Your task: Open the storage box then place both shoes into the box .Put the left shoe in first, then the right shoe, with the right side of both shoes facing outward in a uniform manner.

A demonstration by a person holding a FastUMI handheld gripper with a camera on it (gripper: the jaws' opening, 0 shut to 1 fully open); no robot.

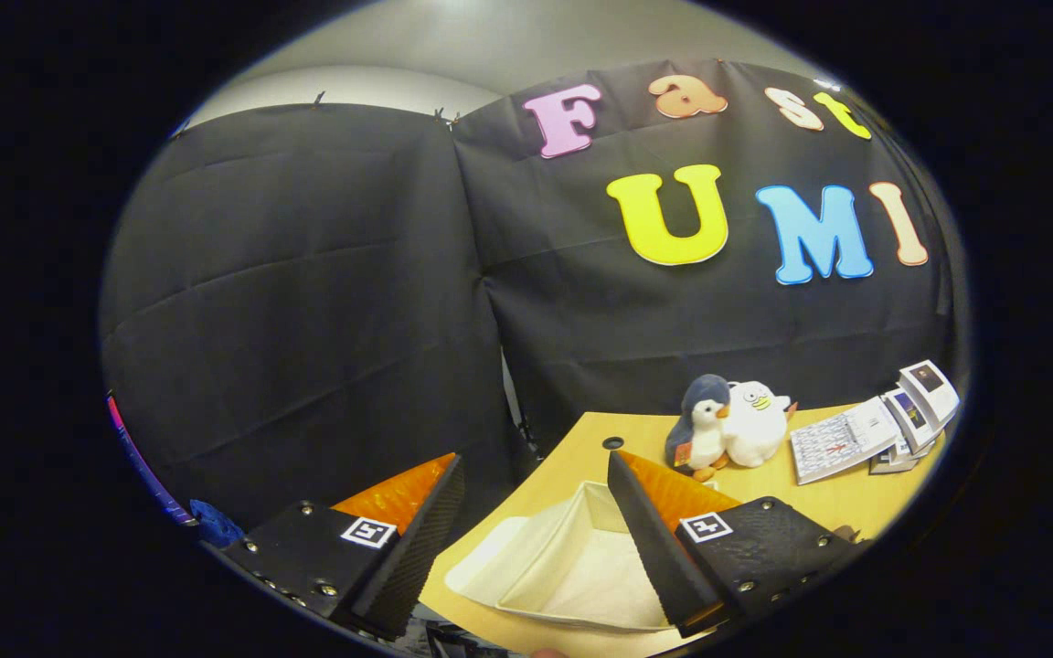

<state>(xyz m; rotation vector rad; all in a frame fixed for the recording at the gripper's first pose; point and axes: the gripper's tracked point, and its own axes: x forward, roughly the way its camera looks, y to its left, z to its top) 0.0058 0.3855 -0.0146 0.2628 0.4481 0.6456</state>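
My gripper (534, 460) is open, its fingers spread wide with nothing between them. Below and just ahead of the fingers lies a white storage box (572, 567) on the wooden table (842, 504). It is seen at an angle with one corner pointing away from me, and the right finger covers part of it. I cannot tell whether the box is open or closed.
Beyond the right finger, a plush penguin (698, 429) and a white plush bird (753, 422) stand together. To their right lie a printed sheet (839, 440) and several small cards (921, 402). The table's left edge runs just past the box, with black cloth behind.
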